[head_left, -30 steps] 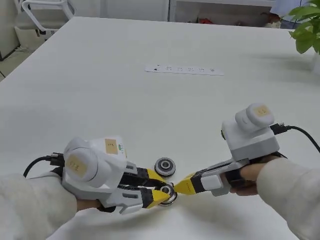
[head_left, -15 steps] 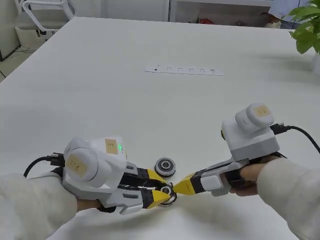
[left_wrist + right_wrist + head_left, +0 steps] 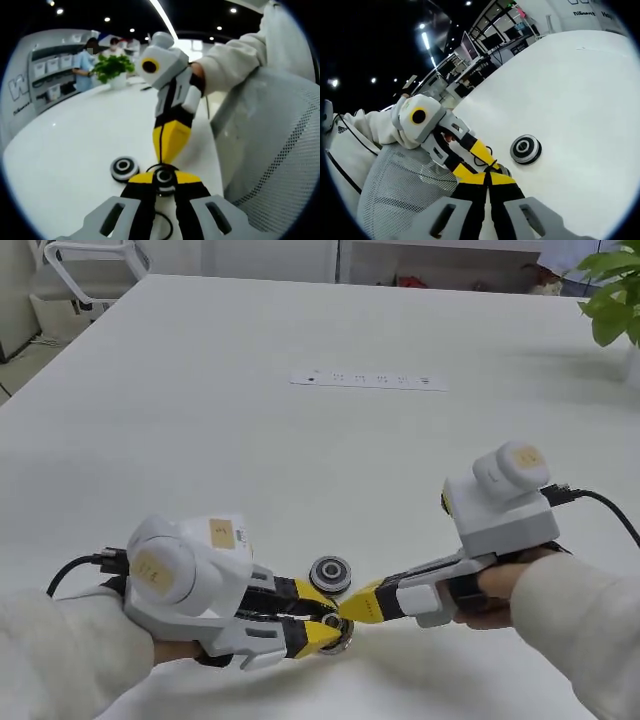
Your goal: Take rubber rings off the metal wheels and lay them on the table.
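I hold one metal wheel [image 3: 164,176] clamped between the yellow jaws of the left gripper [image 3: 335,628], low over the white table [image 3: 300,460] and close to my body. The right gripper [image 3: 352,608] comes in from the other side. Its jaws are pressed together, and their tip touches the rim of this wheel. I cannot tell if the wheel's rubber is really caught between them, because the contact is too small in all three views. The second wheel [image 3: 330,573] lies flat on the table just beside the two tips, with its rubber ring [image 3: 537,148] on it. The risk I see is in the pull. If the right tip has only a thin bite of rubber, it can slip off and the ring will snap back. If the left jaws hold the wheel only by its smooth metal sides, the wheel may turn or jump out and roll on the table. A sudden release could also knock the second wheel, because it is so near. I think a slow, sideways peel is safer than a straight pull.
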`<act>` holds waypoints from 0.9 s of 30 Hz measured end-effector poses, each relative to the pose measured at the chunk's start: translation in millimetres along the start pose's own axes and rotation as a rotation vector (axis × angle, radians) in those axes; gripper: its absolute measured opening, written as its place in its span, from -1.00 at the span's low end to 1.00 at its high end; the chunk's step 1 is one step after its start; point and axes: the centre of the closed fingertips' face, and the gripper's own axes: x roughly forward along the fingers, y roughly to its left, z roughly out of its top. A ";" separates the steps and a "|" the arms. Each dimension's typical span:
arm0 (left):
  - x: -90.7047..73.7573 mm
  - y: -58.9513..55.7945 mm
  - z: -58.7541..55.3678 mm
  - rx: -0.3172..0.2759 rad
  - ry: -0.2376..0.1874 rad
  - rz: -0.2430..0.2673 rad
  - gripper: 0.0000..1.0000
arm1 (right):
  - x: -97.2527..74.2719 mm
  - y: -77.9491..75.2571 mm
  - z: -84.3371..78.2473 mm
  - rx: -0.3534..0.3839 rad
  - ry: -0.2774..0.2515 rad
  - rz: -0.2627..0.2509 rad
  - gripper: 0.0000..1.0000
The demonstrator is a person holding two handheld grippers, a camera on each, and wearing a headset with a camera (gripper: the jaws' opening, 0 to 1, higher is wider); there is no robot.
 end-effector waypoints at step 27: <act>-4.1 -2.3 0.0 0.022 0.024 -0.020 -0.68 | 0.5 -0.6 0.2 -0.021 0.014 -0.018 -1.00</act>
